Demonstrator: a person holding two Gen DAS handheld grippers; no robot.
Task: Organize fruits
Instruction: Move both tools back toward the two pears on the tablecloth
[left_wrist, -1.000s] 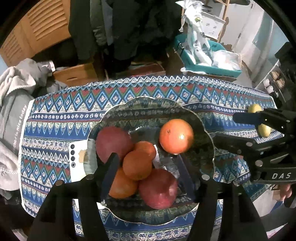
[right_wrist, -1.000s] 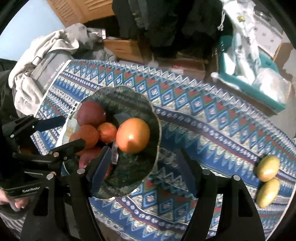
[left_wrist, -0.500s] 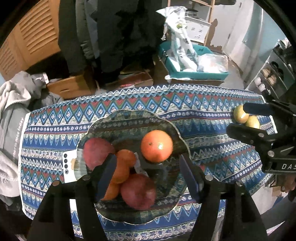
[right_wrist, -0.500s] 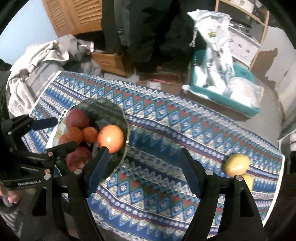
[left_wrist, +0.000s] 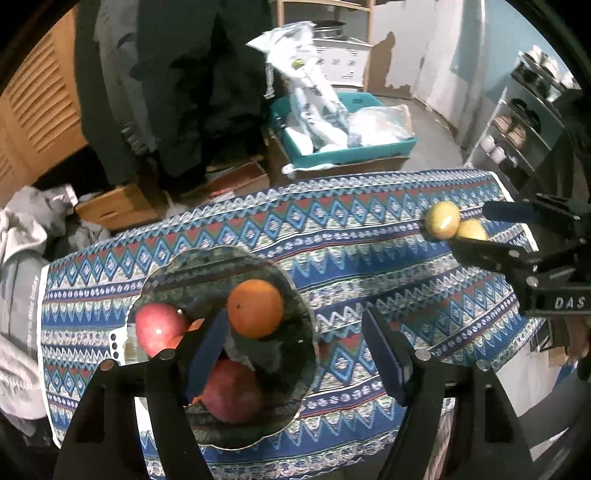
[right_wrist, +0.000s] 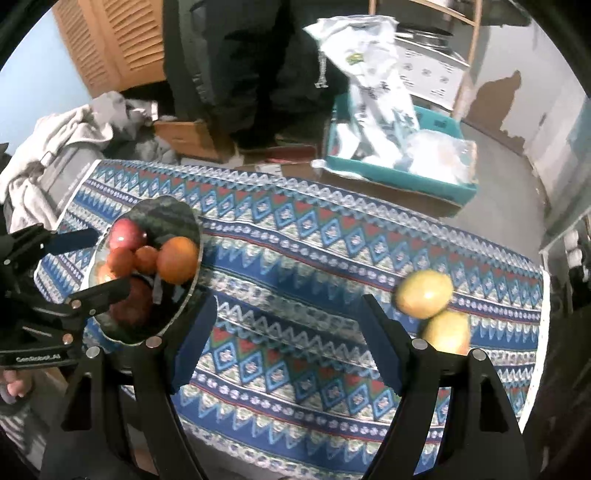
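Note:
A dark glass bowl (left_wrist: 207, 266) on the patterned tablecloth holds a large orange (left_wrist: 255, 308), red apples (left_wrist: 159, 328) and smaller oranges. It also shows at the left of the right wrist view (right_wrist: 166, 210). Two yellow-green fruits (right_wrist: 424, 293) lie together on the cloth at the right; they also show in the left wrist view (left_wrist: 441, 219). My left gripper (left_wrist: 295, 350) is open and empty above the bowl's right side. My right gripper (right_wrist: 288, 339) is open and empty above the cloth, left of the yellow fruits.
A white phone (left_wrist: 120, 341) lies at the bowl's left edge. The tablecloth (right_wrist: 314, 251) ends at the table's far and right edges. Beyond are a teal bin with bags (left_wrist: 347, 140), cardboard boxes (left_wrist: 114, 206), grey clothes (right_wrist: 55, 147) and a shelf (left_wrist: 517, 140).
Both grippers have pulled up and back from the bowl, so more of the table shows. The right gripper has swung right toward the yellow fruits. The fruit has not moved.

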